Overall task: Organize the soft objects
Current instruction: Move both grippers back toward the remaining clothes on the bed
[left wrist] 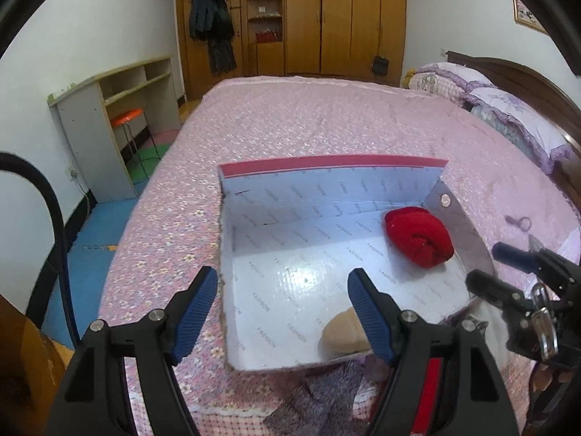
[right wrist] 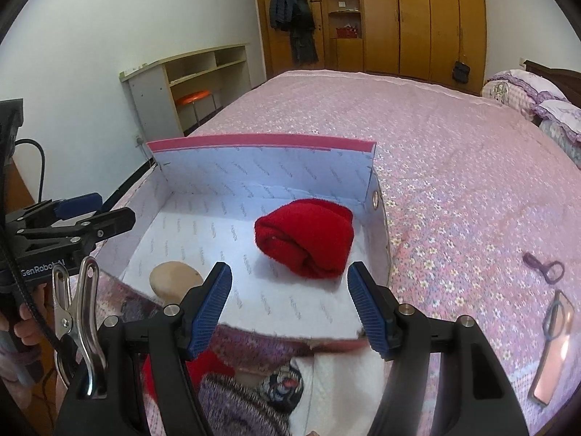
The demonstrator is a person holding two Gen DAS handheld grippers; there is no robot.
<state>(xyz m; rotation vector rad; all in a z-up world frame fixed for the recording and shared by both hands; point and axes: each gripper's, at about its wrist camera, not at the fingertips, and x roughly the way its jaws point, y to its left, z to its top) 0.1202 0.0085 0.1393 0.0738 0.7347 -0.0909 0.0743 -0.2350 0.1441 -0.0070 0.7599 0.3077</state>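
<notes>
Already a rolled red cloth (right wrist: pixel 304 237) lies inside the open box (left wrist: pixel 326 185), toward its far right corner, and a beige rolled piece (right wrist: pixel 174 277) sits near the front wall, well apart from it; the box rests on the bed (right wrist: pixel 454 167), on its pink flowered cover. More soft things wait outside the box, heaped just in front of its near wall (a purple knit piece (right wrist: pixel 236 399), something red, a white cloth), so the sorting looks partly done. Both tools hover over that front edge: the left hand-held gripper (left wrist: pixel 281 312) has its jaws apart with nothing between them; the right hand-held gripper (right wrist: pixel 290 305) likewise stands wide and empty. The step in hand seems to be the gap between placements; next, I judge, one gripper must dip to the heap, close on a single piece, lift it over the wall and set it in the bare floor of the box.
</notes>
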